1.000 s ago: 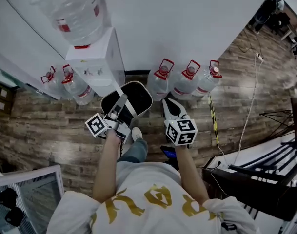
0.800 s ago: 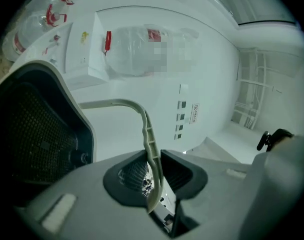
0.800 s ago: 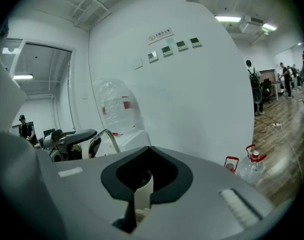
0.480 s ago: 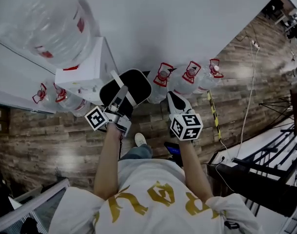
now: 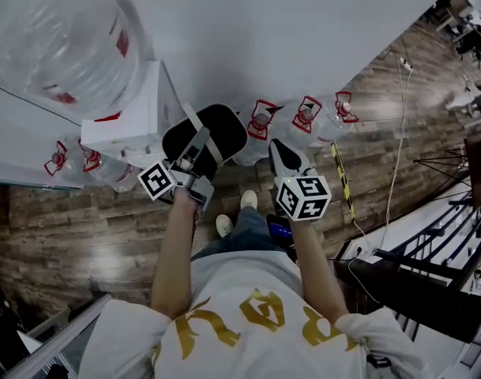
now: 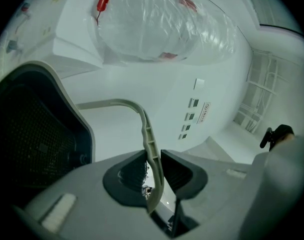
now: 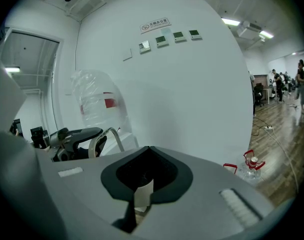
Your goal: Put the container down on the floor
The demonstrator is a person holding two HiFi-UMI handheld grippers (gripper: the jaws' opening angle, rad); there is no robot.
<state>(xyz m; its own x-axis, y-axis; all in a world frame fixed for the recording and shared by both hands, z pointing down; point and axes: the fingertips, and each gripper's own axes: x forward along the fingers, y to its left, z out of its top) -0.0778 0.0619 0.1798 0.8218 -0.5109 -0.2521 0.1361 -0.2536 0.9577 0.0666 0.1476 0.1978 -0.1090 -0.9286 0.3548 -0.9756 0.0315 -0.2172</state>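
Container (image 5: 222, 129) has drifted toward upper centre, hanging by its handle (image 6: 151, 139), which is clamped in left gripper (image 5: 197, 155). Right gripper (image 5: 281, 152) is closed on nothing. Container likely still off the floor (image 5: 106, 235), so lowering remains.

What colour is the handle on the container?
Pale grey-beige, against the black container. The handle shows best in the left gripper view.

Black container (image 5: 218, 129), pale grey handle (image 6: 151, 143)
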